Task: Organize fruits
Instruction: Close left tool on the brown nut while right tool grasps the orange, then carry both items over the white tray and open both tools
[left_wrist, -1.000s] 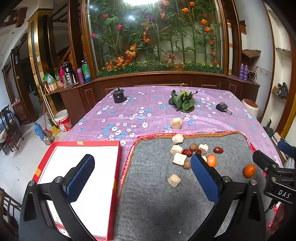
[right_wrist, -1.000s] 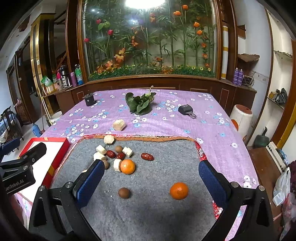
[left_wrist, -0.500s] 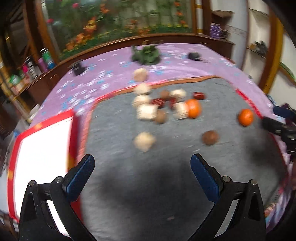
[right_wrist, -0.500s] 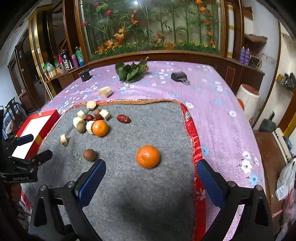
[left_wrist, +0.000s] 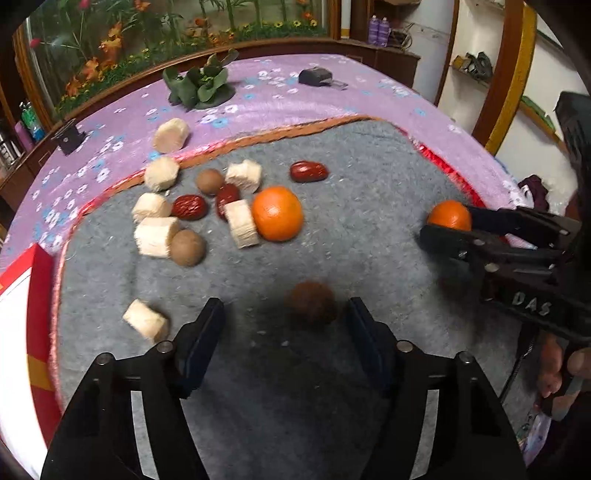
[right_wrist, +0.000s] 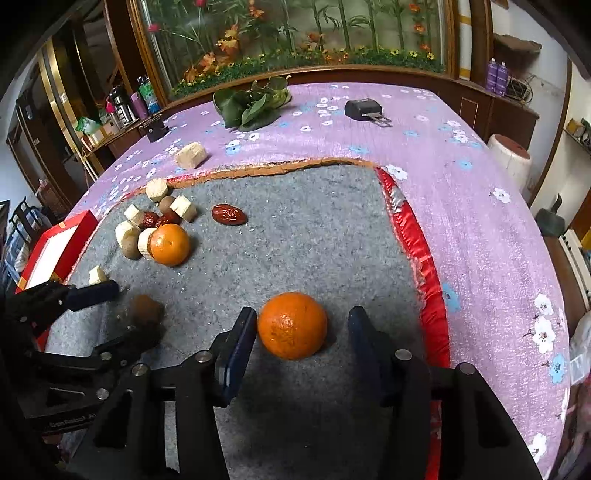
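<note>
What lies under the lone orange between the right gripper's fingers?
The lone orange rests directly on the grey felt mat, between the right gripper's open blue fingers. Its underside and contact patch are hidden by the fruit itself.

a: surface?
b: table in purple floral cloth. grey felt mat with red-orange edging lies on it.
a: off the mat, straight on the cloth?
b: leafy greens, small black device, one pale chunk, black block. red-rimmed white tray at mat's left.
</note>
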